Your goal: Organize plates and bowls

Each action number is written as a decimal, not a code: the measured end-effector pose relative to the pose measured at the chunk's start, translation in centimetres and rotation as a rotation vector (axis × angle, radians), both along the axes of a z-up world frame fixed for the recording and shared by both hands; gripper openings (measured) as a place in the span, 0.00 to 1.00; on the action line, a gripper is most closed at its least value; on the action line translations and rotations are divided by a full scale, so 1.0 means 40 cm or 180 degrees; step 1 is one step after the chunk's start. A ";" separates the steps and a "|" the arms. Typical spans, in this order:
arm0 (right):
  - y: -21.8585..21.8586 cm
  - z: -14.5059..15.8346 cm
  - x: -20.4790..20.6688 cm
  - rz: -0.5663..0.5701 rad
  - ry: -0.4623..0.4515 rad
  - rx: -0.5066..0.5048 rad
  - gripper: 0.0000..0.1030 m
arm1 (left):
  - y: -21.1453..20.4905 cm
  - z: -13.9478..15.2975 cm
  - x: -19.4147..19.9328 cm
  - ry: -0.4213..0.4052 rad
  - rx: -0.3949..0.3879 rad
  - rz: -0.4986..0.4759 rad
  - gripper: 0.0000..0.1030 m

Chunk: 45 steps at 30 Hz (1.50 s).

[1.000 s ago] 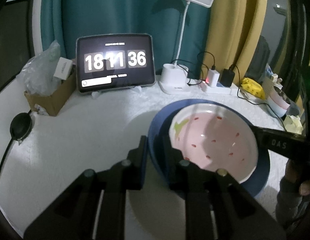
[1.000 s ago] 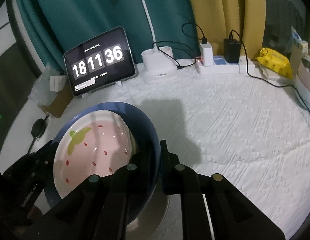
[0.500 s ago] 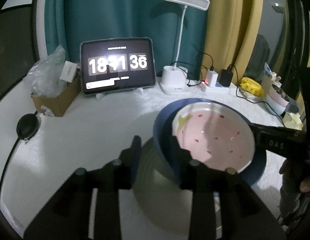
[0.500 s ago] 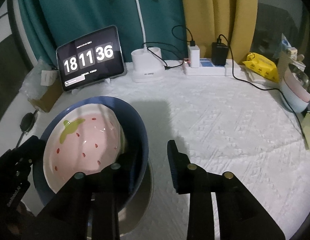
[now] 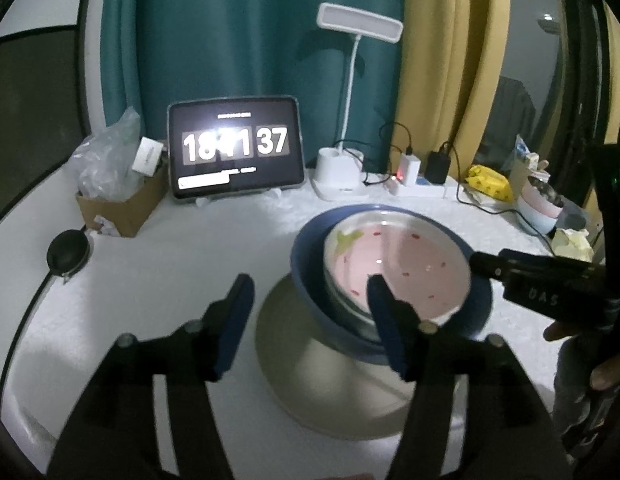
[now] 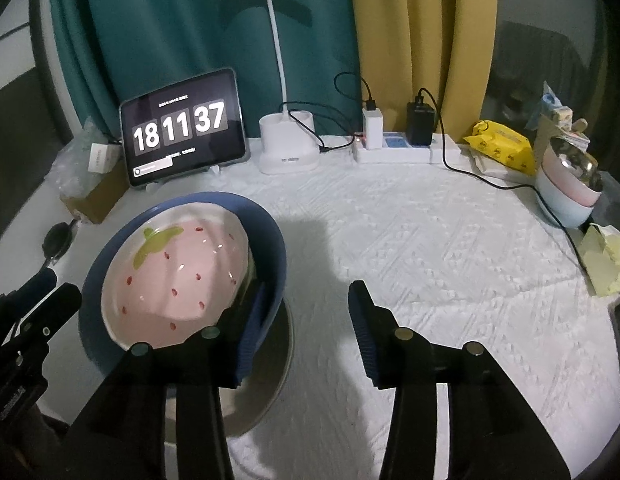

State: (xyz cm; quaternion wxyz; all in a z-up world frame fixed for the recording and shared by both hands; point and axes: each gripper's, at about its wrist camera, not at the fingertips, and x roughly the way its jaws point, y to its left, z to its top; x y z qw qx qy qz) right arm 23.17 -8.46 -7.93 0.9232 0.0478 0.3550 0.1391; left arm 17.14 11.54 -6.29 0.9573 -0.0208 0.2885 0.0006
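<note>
Bowls are stacked: strawberry bowl (image 6: 178, 280) sits inside the blue bowl (image 6: 270, 240), and that pair rests on a beige plate (image 5: 329, 380) on the desk (image 6: 449, 260), left of centre in the right wrist view. Both tongs are spreading, nothing pinched. Left tongs (image 5: 310, 320) straddle the blue bowl's near rim, one finger outside it and one over the pink inside, pads apart from the rim. Right tongs (image 6: 306, 320) have one finger just inside the blue rim and the other over bare cloth, rim between them but not pressed.

Step in hand looks like the release after setting the stack down. Do it well: let both tongs open fully before you pull away, so no pad drags the rim. Back out along the fingers, slightly upward, both sides together. The stack sits a bit off-centre on the plate, so any sideways nudge could tip or slide it. Keep clear of the tablet (image 6: 182, 128) and lamp base (image 6: 288, 144) behind.
</note>
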 end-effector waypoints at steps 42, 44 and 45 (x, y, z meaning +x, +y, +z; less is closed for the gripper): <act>-0.205 0.106 -0.343 -0.0423 -0.0619 0.0031 0.46 | -0.189 0.124 -0.291 -0.0529 0.0095 -0.0393 0.89; -0.216 0.116 -0.358 -0.0450 -0.0669 0.0034 0.46 | -0.196 0.133 -0.300 -0.0562 0.0117 -0.0405 0.89; -0.222 0.123 -0.366 -0.0466 -0.0700 0.0033 0.46 | -0.201 0.139 -0.305 -0.0578 0.0124 -0.0428 0.89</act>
